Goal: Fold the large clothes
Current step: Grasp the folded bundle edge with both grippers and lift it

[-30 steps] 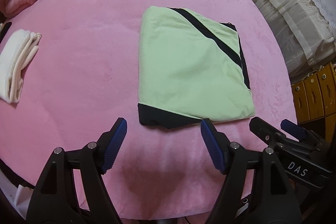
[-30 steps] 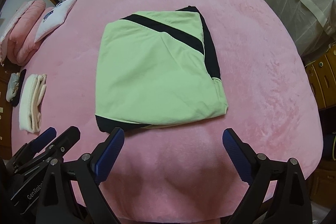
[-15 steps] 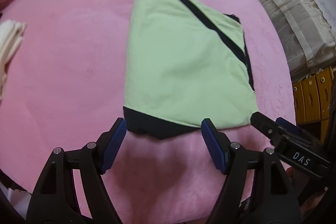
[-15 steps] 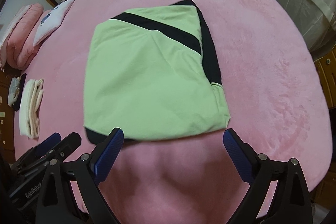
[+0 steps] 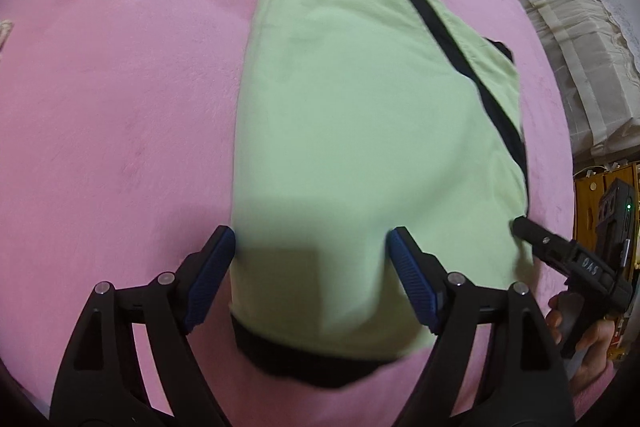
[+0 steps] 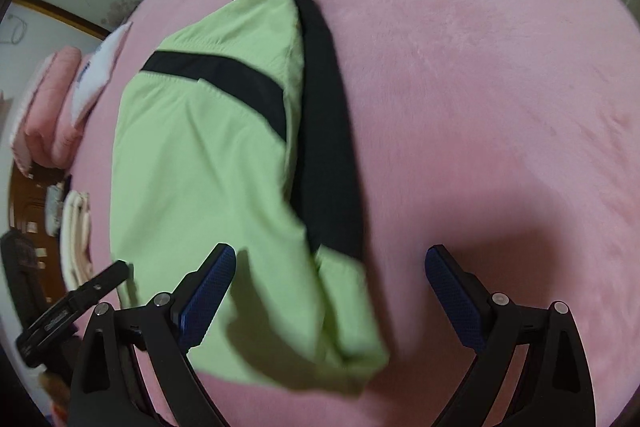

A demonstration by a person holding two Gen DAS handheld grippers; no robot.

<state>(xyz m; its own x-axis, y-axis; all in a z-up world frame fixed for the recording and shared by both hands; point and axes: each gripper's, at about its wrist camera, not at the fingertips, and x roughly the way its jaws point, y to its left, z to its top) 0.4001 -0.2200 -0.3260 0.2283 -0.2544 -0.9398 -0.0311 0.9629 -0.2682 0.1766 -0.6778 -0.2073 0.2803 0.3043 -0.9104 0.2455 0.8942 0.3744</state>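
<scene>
A folded light-green garment with black stripes and a black hem lies flat on the pink bed cover. My left gripper hovers low over its near left corner, jaws opening, with cloth below the gap and the blue pads not pressing it. In the right wrist view the garment shows its black side band. My right gripper stands wide open over the near right corner, touching nothing. Each gripper shows at the edge of the other's view: the right gripper and the left gripper.
Cream ruffled bedding lies past the bed's right side, with yellow wooden drawers below it. At the far left are pink pillows, a white cushion and a folded cream towel. A hand holds the right gripper.
Both grippers have come down and forward to the garment's near edge, which now lies under the fingers. The left jaws stand slightly wider. The garment has not moved.
</scene>
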